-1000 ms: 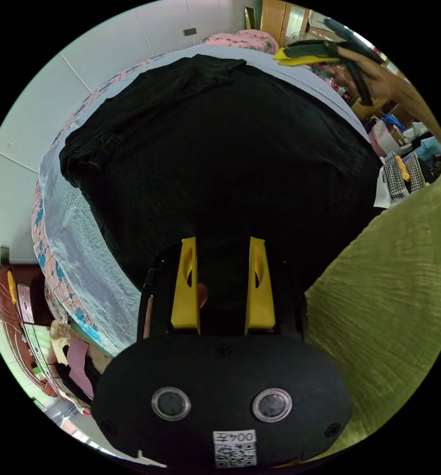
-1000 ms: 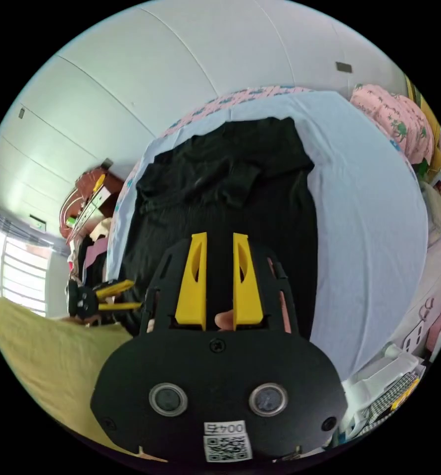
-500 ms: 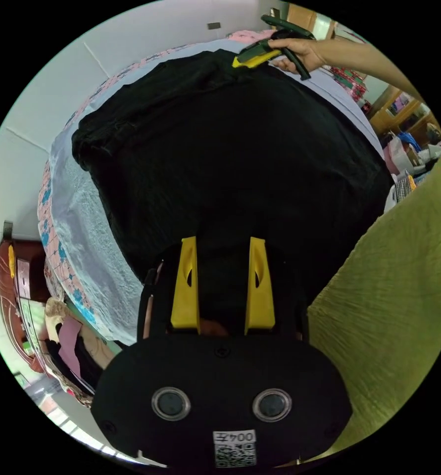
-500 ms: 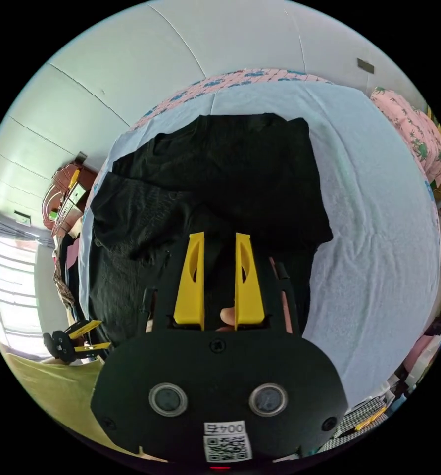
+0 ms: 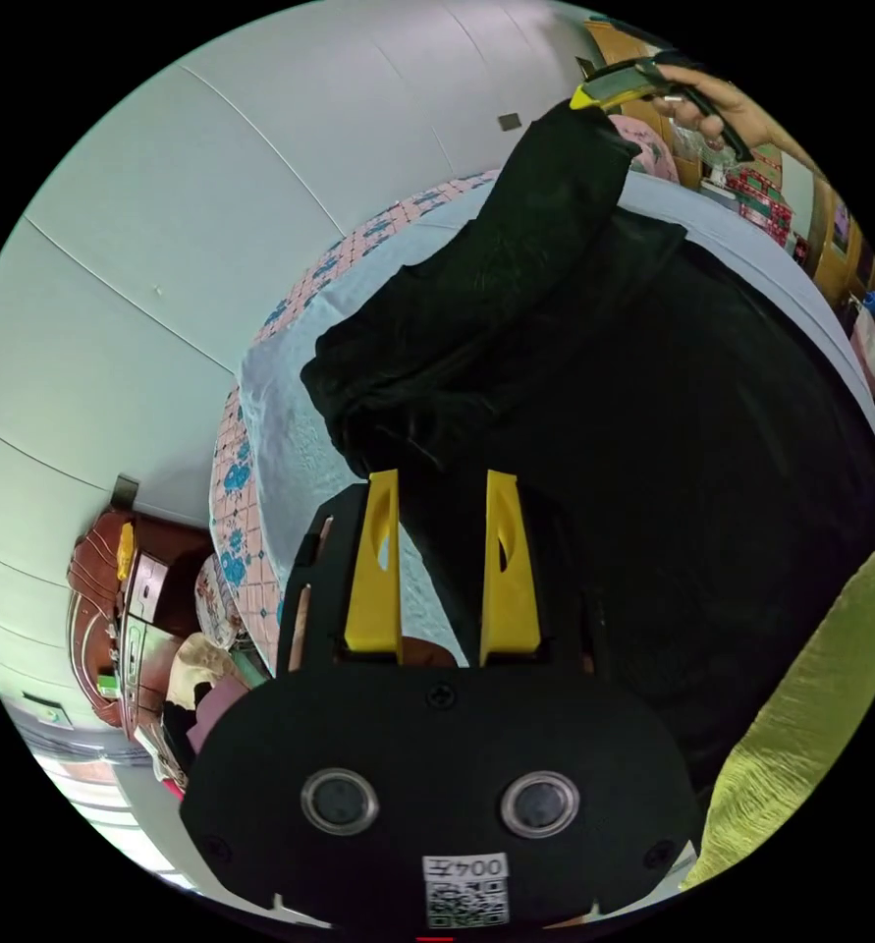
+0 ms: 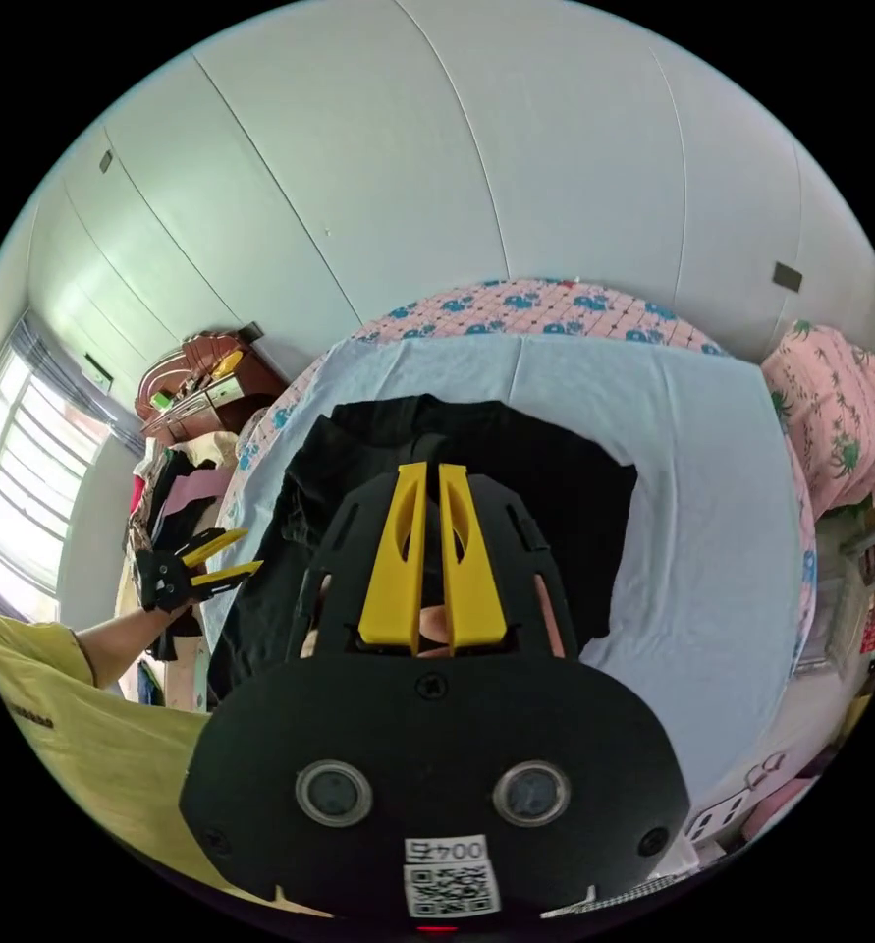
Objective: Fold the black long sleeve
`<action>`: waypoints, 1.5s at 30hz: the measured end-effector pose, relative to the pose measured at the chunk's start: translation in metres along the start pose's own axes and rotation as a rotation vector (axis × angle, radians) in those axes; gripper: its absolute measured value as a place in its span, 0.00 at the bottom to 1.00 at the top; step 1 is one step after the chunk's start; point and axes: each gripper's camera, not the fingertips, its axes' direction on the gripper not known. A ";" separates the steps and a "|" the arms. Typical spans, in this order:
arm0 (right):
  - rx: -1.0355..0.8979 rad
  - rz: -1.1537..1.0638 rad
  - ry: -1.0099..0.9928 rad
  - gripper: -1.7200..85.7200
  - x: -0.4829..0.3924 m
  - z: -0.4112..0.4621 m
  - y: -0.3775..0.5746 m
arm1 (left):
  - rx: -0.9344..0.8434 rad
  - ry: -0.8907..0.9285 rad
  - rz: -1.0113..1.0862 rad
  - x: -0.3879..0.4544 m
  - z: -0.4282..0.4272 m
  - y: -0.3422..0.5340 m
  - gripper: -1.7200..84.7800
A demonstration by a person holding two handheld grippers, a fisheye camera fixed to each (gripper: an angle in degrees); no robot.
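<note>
Pinching a sleeve of the black long sleeve (image 5: 574, 324), the right tool (image 5: 609, 90) lifts it off the bed (image 6: 712, 491). Left tool (image 5: 442, 491) has its 2 jaws spread apart, gripping nothing, over the shirt's edge.

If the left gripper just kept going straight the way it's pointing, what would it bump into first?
Most likely the bunched edge of the black long sleeve, just beyond the open left gripper on the sheet-covered bed. Depth is hard to judge.
</note>
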 end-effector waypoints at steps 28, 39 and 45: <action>-0.127 0.711 -0.220 0.14 0.268 0.235 0.017 | -0.017 -0.132 0.127 -0.074 0.101 -0.035 0.05; -0.020 0.741 -0.189 0.03 0.262 0.290 -0.003 | 0.039 -0.179 0.085 -0.089 0.064 -0.043 0.04; -0.050 0.528 0.105 0.04 0.219 0.300 -0.009 | 0.072 -0.183 0.255 -0.049 0.056 -0.023 0.04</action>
